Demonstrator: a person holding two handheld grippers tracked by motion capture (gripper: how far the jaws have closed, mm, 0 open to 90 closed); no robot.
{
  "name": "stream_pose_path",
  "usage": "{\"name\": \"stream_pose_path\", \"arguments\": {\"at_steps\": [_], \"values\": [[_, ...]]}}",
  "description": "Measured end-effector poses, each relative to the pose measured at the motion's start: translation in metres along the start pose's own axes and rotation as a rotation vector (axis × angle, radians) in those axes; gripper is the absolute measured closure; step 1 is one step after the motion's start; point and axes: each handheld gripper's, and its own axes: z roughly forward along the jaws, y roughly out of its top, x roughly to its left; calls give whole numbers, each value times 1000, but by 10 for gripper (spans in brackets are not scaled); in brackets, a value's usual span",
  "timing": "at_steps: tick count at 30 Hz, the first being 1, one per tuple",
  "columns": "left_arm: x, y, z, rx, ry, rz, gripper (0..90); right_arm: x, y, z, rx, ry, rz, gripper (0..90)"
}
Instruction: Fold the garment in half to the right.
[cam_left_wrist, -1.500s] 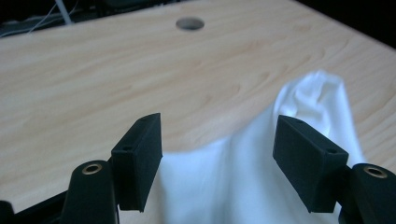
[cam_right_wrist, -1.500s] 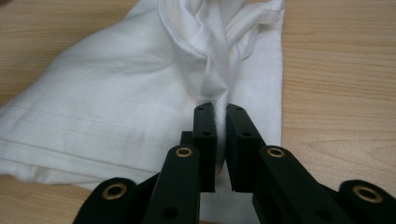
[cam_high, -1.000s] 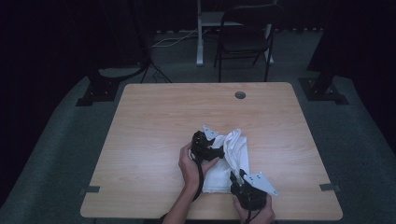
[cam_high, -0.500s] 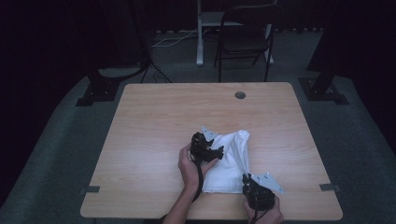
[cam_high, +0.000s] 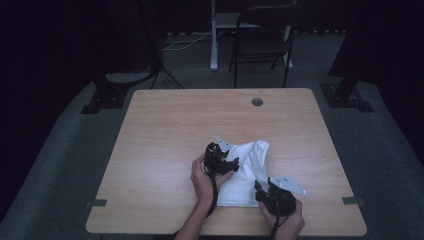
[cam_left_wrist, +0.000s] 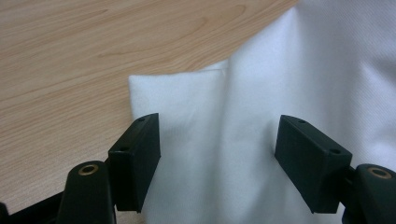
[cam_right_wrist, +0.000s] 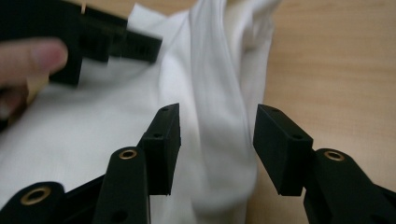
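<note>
Lying on the near half of the table (cam_high: 165, 130): one white cloth (cam_high: 247, 170), long axis running from your near edge away and slightly right. Your left gripper (cam_high: 231, 161) sits at the cloth's left edge, jaws spread wide over flat fabric, gripping nothing. Your right gripper (cam_high: 259, 191) sits at the cloth's near right corner (the closer hand to the raised fold); its jaws have just been opening, released, the fold (cam_right_wrist: 219, 107) standing between them untouched. The right gripper view shows that ridge; the high view flattens it.
</note>
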Motion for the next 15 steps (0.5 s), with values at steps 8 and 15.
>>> {"name": "stream_pose_path", "arguments": {"at_steps": [8,15], "values": [[0,-1,1,9,0,3,322,-14,55,29,10,-10,10,471],[2,-2,1,13,0,-5,323,-24,72,59,93,-108,-29,490]]}}
